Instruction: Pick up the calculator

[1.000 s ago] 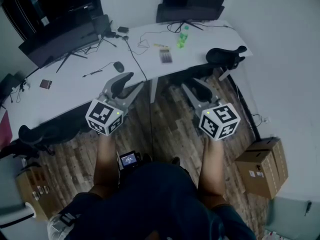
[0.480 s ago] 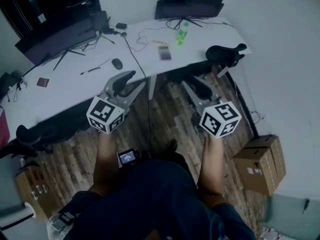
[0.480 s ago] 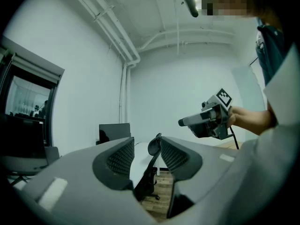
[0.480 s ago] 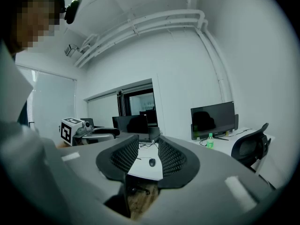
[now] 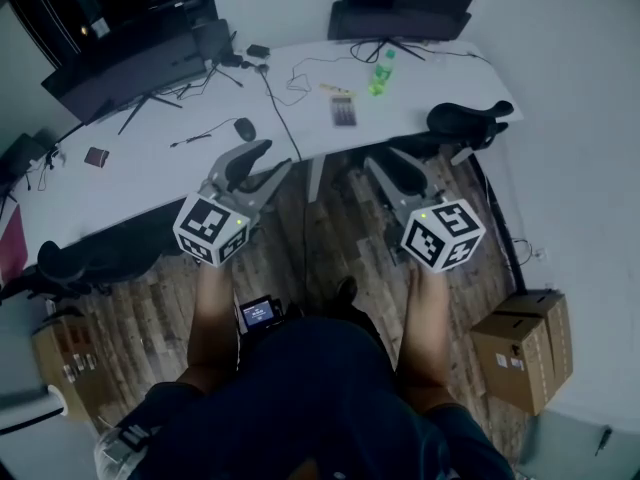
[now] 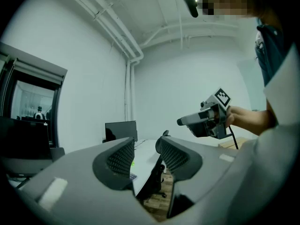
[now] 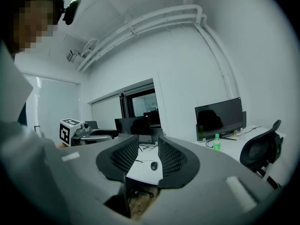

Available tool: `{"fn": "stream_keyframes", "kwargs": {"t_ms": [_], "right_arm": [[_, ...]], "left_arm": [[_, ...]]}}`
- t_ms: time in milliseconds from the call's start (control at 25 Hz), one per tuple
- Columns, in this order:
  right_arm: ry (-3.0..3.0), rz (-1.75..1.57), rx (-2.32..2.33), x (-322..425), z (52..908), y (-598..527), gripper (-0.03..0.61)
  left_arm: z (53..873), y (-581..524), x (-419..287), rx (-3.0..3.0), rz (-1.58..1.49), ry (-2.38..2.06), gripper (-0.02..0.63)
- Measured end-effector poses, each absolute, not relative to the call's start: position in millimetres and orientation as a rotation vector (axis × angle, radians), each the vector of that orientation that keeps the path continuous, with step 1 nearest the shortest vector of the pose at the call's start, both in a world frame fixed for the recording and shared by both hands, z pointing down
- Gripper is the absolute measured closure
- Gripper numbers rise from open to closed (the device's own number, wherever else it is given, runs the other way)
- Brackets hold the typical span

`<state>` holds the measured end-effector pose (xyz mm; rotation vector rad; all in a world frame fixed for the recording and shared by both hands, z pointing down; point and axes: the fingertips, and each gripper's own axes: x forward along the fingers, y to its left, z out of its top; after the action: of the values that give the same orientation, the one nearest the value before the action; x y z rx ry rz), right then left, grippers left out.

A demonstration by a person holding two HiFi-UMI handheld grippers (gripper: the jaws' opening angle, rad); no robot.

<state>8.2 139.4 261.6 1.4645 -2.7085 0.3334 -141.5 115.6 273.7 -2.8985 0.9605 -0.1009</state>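
The calculator [image 5: 343, 111], a dark slab with rows of keys, lies flat on the white table [image 5: 150, 173], right of its middle and near a green bottle [image 5: 380, 72]. Both grippers hover over the wooden floor, short of the table's front edge and well away from the calculator. My left gripper [image 5: 258, 166] points level at the table, its jaws apart with nothing between them [image 6: 143, 156]. My right gripper [image 5: 392, 173] is also open and empty [image 7: 148, 157]. In the right gripper view a mouse [image 7: 153, 166] on the table shows through the gap.
A mouse [image 5: 245, 127], cables and a small dark red object [image 5: 96, 156] lie on the table, with monitors at the back left [image 5: 110, 63] and back right [image 5: 405, 13]. Black office chairs stand at the right [image 5: 470, 120] and left [image 5: 65, 263]. A cardboard box [image 5: 525, 350] sits on the floor.
The person and both grippers have edged a little toward the table, so the table sits slightly differently in the head view. Both pairs of jaws stay as they were.
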Motion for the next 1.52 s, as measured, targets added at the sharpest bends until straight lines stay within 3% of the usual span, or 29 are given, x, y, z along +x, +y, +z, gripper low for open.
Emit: {"fn": "stream_keyframes", "kwargs": {"t_ms": [1520], "right_arm": [[-2.905, 0.454, 1.264, 151.5, 269.3, -5.2, 0.439]], "left_arm": [[268.9, 8.6, -14.7, -2.783, -0.271, 1.187, 0.442]]}}
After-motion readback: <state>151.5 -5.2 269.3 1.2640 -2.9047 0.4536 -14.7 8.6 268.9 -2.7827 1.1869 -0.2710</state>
